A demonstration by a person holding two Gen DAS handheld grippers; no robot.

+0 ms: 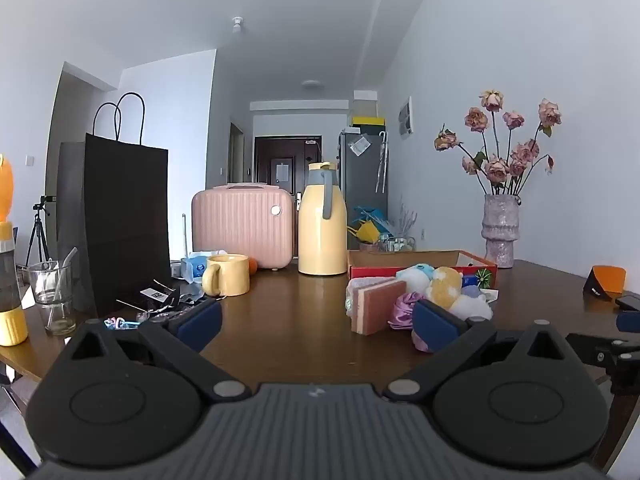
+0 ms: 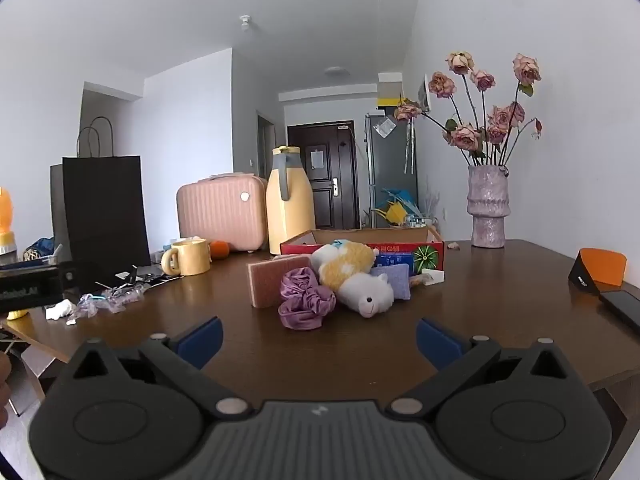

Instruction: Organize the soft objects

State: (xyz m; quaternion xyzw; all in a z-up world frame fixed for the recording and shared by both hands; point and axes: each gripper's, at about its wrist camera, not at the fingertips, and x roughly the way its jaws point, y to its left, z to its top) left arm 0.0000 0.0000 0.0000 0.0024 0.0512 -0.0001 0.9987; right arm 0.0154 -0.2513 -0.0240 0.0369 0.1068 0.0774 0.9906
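Observation:
A heap of soft things lies mid-table in front of a red cardboard box (image 2: pixel 362 246) (image 1: pixel 420 266): a pink sponge (image 2: pixel 274 280) (image 1: pixel 376 306) standing on edge, a purple scrunchie (image 2: pixel 306 304) (image 1: pixel 402 310), a yellow-and-white plush (image 2: pixel 346 262) (image 1: pixel 444 288), a white plush (image 2: pixel 370 294) (image 1: pixel 472 306) and a lilac pad (image 2: pixel 394 280). My right gripper (image 2: pixel 320 340) stands open just short of the heap, nothing between its blue pads. My left gripper (image 1: pixel 318 326) is open too; its right pad (image 1: pixel 434 326) hides part of the scrunchie.
On the dark wooden table (image 2: pixel 500 300) stand a yellow mug (image 2: pixel 188 258), yellow thermos jug (image 2: pixel 288 204), pink case (image 2: pixel 222 212), black paper bag (image 2: pixel 104 208), a vase of dried roses (image 2: pixel 488 212) and an orange-black stand (image 2: pixel 600 270). Plastic wrappers (image 2: pixel 108 300) litter the left; a glass (image 1: pixel 54 296) stands at far left.

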